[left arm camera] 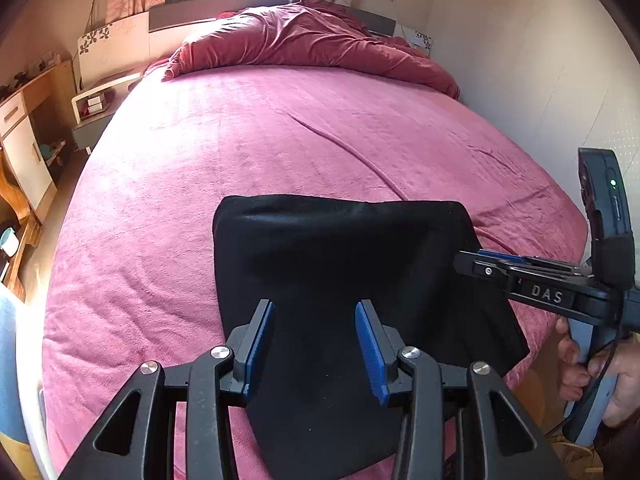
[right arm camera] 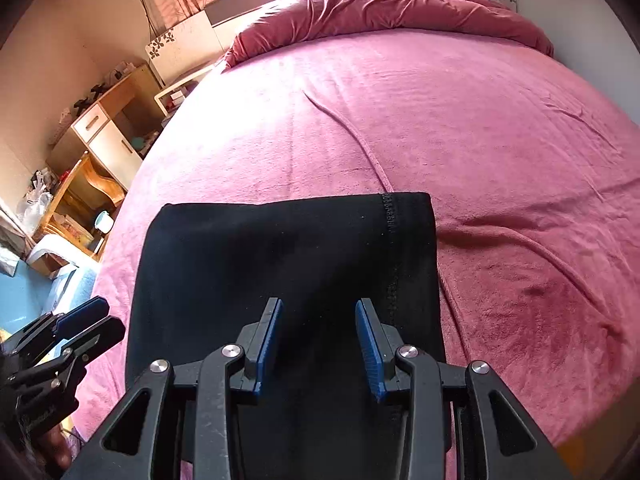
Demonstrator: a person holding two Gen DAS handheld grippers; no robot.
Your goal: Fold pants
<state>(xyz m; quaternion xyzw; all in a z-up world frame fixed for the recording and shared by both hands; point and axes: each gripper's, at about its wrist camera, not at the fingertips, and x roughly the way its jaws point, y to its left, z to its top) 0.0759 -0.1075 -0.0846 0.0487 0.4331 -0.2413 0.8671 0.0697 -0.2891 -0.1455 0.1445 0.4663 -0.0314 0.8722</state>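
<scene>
Black pants [left arm camera: 340, 260] [right arm camera: 280, 248] lie folded into a compact rectangle on the pink bed cover [left arm camera: 280, 140] [right arm camera: 500, 140], near the bed's front edge. My left gripper [left arm camera: 316, 308] hovers over the near half of the pants, open, with nothing between its blue pads. My right gripper [right arm camera: 319, 304] hovers over the same fabric, open and holding nothing. In the left wrist view the right gripper [left arm camera: 464, 260] reaches in from the right beside the pants' right edge. In the right wrist view the left gripper [right arm camera: 100, 316] sits at the pants' left side. A seam runs down the pants' right part.
A crumpled dark-red duvet [left arm camera: 304, 40] [right arm camera: 400, 4] is piled at the head of the bed. A nightstand [left arm camera: 96, 108] and wooden cabinets [right arm camera: 104, 136] stand along the left. A pale wall [left arm camera: 520, 60] borders the bed's right side. A hand [left arm camera: 580, 364] grips the right tool's handle.
</scene>
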